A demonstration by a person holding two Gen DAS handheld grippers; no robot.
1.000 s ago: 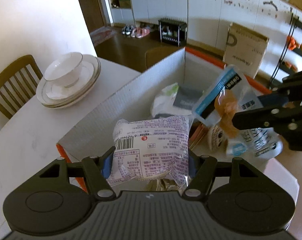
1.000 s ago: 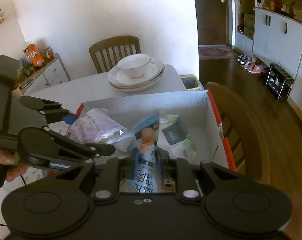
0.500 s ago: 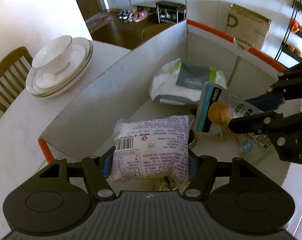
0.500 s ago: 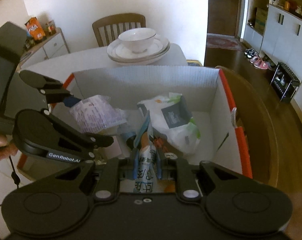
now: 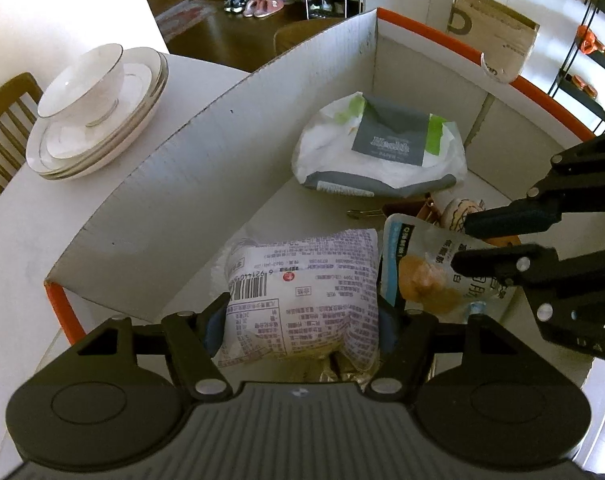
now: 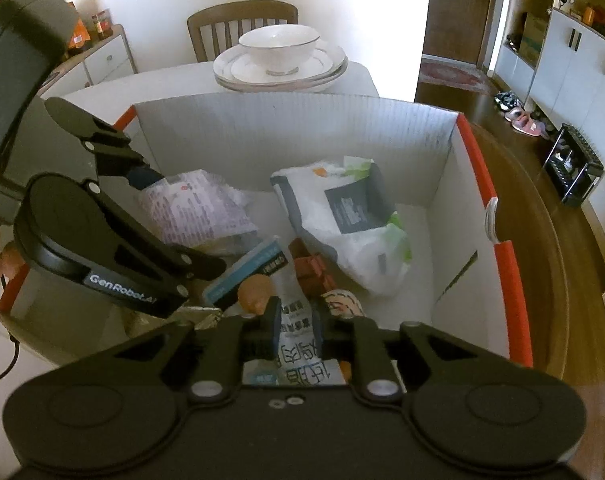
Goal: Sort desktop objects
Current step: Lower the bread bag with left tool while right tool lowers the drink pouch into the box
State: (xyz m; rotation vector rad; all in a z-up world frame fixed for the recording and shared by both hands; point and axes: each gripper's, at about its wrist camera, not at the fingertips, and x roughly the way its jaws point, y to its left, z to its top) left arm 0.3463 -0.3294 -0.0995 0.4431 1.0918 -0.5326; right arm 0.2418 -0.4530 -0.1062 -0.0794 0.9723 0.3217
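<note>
A white packet with purple print (image 5: 302,300) sits between the pads of my left gripper (image 5: 302,310), low inside the white cardboard box (image 5: 206,184) with an orange rim. The jaws are opening, though the pads still touch the packet. My right gripper (image 6: 296,316) holds a blue and white snack pouch (image 6: 298,320) just right of that packet; its jaws are opening too, with the pouch between the pads. From the left wrist, the right gripper (image 5: 462,242) reaches in from the right over the pouch (image 5: 422,276). From the right wrist, the left gripper (image 6: 178,220) is at the left.
A white tissue pack with a grey label (image 5: 382,152) lies at the box's far end. Small brown items and a round cartoon-faced thing (image 5: 460,212) lie mid-box. A bowl on stacked plates (image 5: 94,108) stands on the table beyond the box, with a wooden chair (image 6: 242,24) behind.
Both grippers have sunk deeper into the box with their packets. The pouch has come down beside the purple-printed packet, and the right fingers stand slightly wider apart.
</note>
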